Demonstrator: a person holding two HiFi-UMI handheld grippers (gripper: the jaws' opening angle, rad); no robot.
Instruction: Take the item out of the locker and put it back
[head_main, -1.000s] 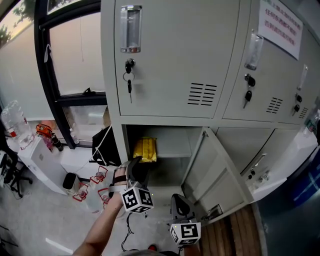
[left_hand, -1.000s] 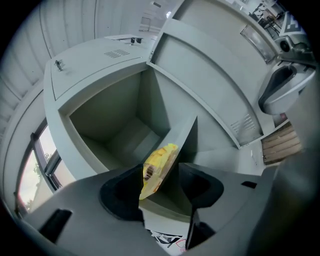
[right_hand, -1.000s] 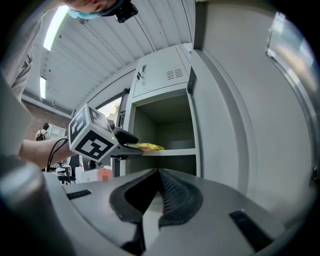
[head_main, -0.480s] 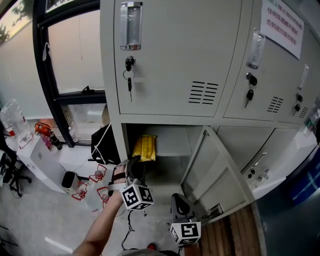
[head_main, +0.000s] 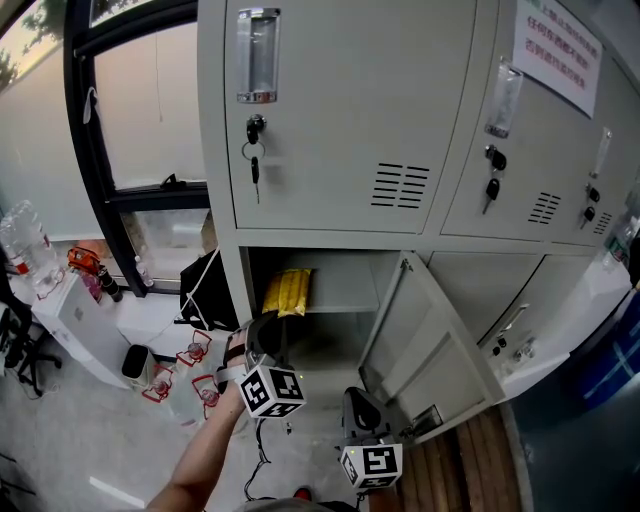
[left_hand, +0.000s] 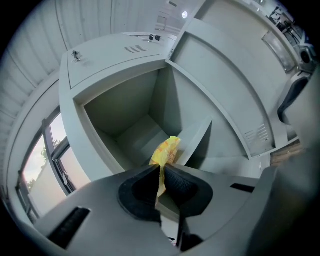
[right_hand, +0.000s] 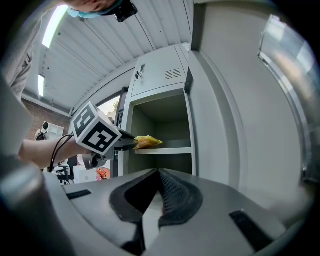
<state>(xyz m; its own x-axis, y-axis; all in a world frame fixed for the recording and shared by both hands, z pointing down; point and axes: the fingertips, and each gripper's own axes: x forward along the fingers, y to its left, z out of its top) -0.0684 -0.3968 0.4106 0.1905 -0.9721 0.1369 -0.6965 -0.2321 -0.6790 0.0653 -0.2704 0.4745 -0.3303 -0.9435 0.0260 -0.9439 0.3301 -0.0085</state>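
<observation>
The grey locker (head_main: 340, 120) is filling most of the head view, and its lower-centre compartment is standing open. The door (head_main: 430, 345) of that compartment is swinging out toward the lower right of the frame, leaving the opening free on the left side. Inside, a pale shelf (head_main: 345, 295) is crossing the compartment partway up.

The left gripper (head_main: 270, 325) is reaching in from the lower left of the head view to the shelf's front left corner. Its jaws have just been closing, and in the left gripper view (left_hand: 161, 175) they are now pinching the near edge of the yellow packet (left_hand: 166, 150), whose thin rim is running down between the two pads. The right gripper (right_hand: 159, 182) is hanging low at bottom centre of the head view (head_main: 365, 440), its jaws pressed together on nothing, well apart from the shelf.

The yellow packet (head_main: 286, 292) is lying flat on the left end of the shelf. Its long axis is running from the shelf's front edge into the compartment, roughly in line with the left gripper. The packet is therefore sitting straight ahead of those jaws, so the withdrawal is probably calling for a plain pull back toward the lower left. The right gripper view (right_hand: 147, 142) is showing the same grip from the side.
</observation>
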